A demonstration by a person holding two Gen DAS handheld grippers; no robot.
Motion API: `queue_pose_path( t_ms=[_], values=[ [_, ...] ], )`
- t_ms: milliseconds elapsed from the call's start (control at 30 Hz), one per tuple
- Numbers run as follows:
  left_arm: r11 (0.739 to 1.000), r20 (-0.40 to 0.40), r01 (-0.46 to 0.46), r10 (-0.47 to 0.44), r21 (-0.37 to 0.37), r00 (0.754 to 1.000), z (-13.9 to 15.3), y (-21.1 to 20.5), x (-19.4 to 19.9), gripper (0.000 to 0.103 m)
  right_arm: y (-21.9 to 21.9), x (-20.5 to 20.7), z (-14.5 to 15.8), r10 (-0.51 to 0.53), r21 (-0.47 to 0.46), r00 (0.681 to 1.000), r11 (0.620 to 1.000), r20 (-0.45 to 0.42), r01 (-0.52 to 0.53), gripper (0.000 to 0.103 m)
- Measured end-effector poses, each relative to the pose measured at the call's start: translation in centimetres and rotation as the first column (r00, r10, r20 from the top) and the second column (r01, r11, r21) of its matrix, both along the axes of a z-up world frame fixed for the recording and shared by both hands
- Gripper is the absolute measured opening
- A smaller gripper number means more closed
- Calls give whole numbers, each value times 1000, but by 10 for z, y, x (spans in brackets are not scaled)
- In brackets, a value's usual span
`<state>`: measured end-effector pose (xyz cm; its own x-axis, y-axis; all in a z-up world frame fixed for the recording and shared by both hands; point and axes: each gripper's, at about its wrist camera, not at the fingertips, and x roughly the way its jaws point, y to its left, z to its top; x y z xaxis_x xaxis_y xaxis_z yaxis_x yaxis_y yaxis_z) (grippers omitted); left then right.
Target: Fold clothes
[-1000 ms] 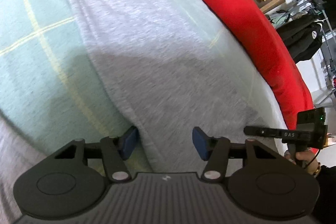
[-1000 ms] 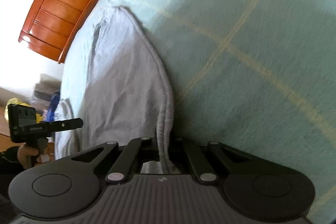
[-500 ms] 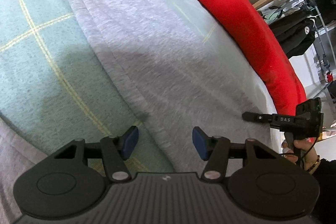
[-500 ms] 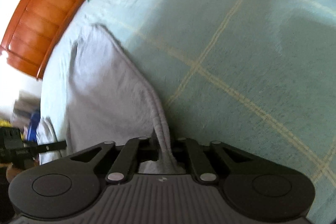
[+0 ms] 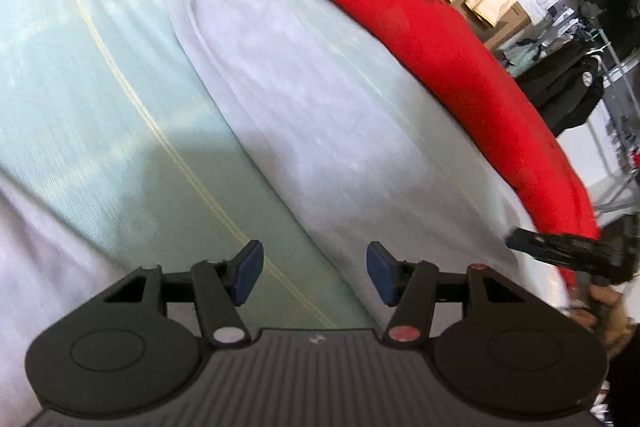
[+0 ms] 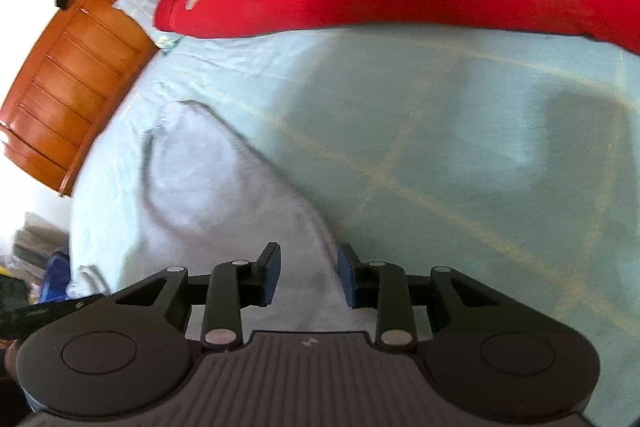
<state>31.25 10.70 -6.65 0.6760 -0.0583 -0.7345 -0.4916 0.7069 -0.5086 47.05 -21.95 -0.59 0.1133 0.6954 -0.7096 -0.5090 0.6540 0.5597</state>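
Two grippers are mine to mind here, and neither has hold of anything. In the left wrist view my left gripper (image 5: pixel 315 273) hangs with its jaws about half apart and nothing between the blue pads (image 5: pixel 250 273); under the gap I see the pale green sheet (image 5: pixel 100 107) with its yellow lines, and the edge of the grey garment (image 5: pixel 320 115) runs just to the right of it. That garment lies as a long flat band across the bed, narrowing toward its far end, with the red quilt (image 5: pixel 460 47) bunched behind it, so I judge it is spread this way to leave one clean edge for the next fold. At the far right a hand (image 5: pixel 600 303) holds my right gripper (image 5: pixel 560 251) close to the garment's near end. In the right wrist view the right gripper (image 6: pixel 308 273) has just been opening: its jaws stand a little apart, the grey garment (image 6: pixel 208 183) lies below and between them, but the pads do not press on it, so I read this as a let-go with the cloth laid down on the sheet (image 6: pixel 460 147). The wooden headboard (image 6: pixel 72 79) marks the far end toward which the garment points. My guess is that both hands are free in order to take fresh holds.
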Motion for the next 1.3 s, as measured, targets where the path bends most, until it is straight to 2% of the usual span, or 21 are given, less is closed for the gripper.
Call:
queue_pose_path(
  t_ms=[100,200,367,467,567,667,700,767,833,900,1000,1100,1133,1233,1267,1300],
  values=[
    [1000,26,-11,11,0,1000,-3,28,12,56,33,-13,9,45,7,999,999,29,-45,31],
    [1000,77,17,-18,16,997,-2,60,36,56,82,-26,13,101,27,995,994,24,-102,31],
    [983,170,133,-154,128,973,-2,105,92,58,173,-45,4,229,7,973,973,35,-230,31],
    [954,125,231,-258,192,958,-17,120,122,58,224,-62,-8,296,-23,954,955,54,-295,31],
    [946,32,260,-271,191,962,-37,136,119,57,263,-80,-30,318,-88,947,946,44,-313,31],
    [936,28,289,-300,201,953,-40,144,90,58,280,-93,-45,303,-19,951,952,-56,-305,34],
    [929,10,304,-313,212,950,-38,144,83,58,285,-97,-47,318,-4,944,948,-86,-319,33],
    [930,3,300,-308,210,951,-31,147,75,58,295,-103,-49,365,2,922,930,-131,-368,33],
    [938,20,287,-296,194,955,-24,153,69,58,304,-104,-45,411,-25,903,909,-127,-417,31],
    [945,86,269,-288,187,954,-17,162,69,60,309,-92,-33,426,-16,898,903,-105,-430,31],
    [939,152,275,-308,205,939,-18,166,87,63,310,-60,-19,377,-23,926,926,-22,-377,31],
    [925,187,295,-342,239,921,-23,167,109,63,312,-41,-27,299,-60,954,953,13,-298,33],
    [916,175,298,-351,267,920,-26,167,114,63,315,-41,-35,281,-75,960,957,6,-280,33],
    [894,69,282,-325,349,943,-37,170,124,64,325,-56,-49,283,-41,958,958,-37,-284,34],
    [897,17,272,-296,347,955,-41,176,126,55,328,-62,-50,297,-21,953,954,-57,-298,34],
    [897,14,272,-295,348,956,-41,180,120,54,331,-69,-51,311,-2,947,950,-75,-312,34]
  ],
)
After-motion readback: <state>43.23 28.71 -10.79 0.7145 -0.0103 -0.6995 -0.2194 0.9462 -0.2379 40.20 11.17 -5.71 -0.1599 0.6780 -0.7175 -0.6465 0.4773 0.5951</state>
